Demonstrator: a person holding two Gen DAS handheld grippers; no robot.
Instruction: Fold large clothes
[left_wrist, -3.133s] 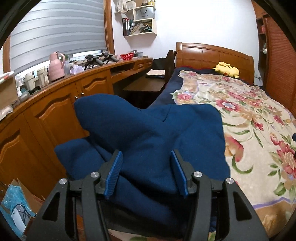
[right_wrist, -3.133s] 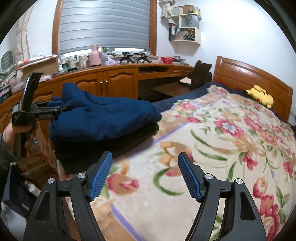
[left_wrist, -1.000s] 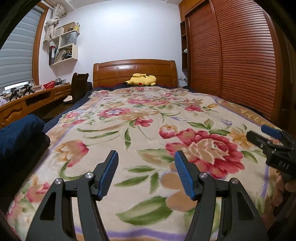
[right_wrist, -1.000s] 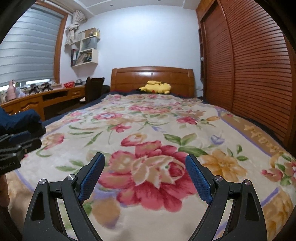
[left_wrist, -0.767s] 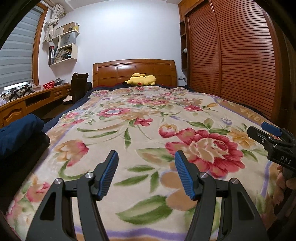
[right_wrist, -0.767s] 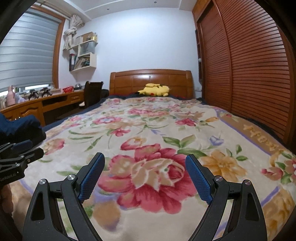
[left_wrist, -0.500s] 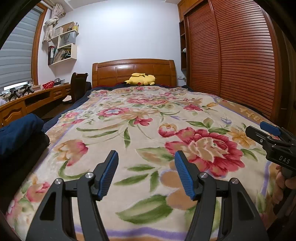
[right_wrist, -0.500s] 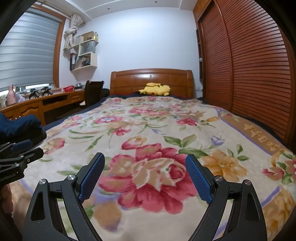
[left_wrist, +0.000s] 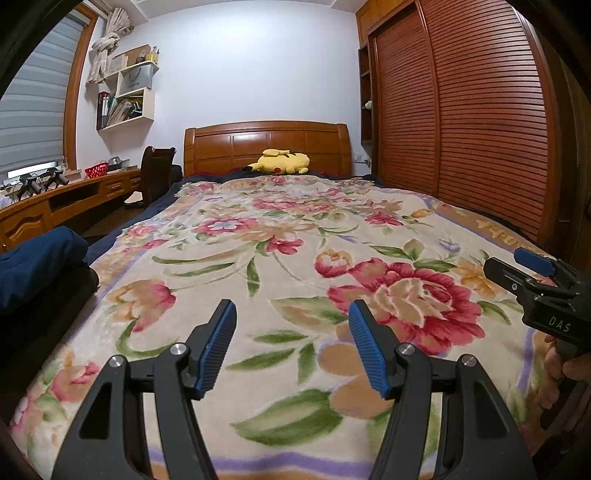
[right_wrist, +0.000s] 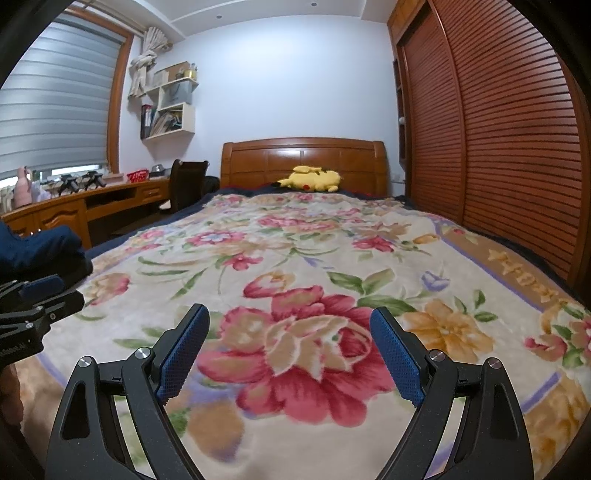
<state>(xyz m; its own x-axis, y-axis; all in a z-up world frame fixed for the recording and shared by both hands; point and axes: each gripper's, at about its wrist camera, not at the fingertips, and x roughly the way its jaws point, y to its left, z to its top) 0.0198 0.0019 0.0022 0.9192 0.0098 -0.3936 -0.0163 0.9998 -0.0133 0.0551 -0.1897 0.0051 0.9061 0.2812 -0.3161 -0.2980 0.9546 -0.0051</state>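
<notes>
At the far left edge of the bed (left_wrist: 443, 221), a folded dark blue garment (left_wrist: 37, 258) is seen resting on a darker pile. The left gripper (left_wrist: 291, 332) is held over the near end of the floral blanket (left_wrist: 258, 236), its jaws apart with nothing between them. To its right, the right gripper (right_wrist: 290, 343) is held likewise, jaws spread wide and empty. A yellow plush toy (right_wrist: 310, 179) is seen by the far headboard (right_wrist: 258, 158).
</notes>
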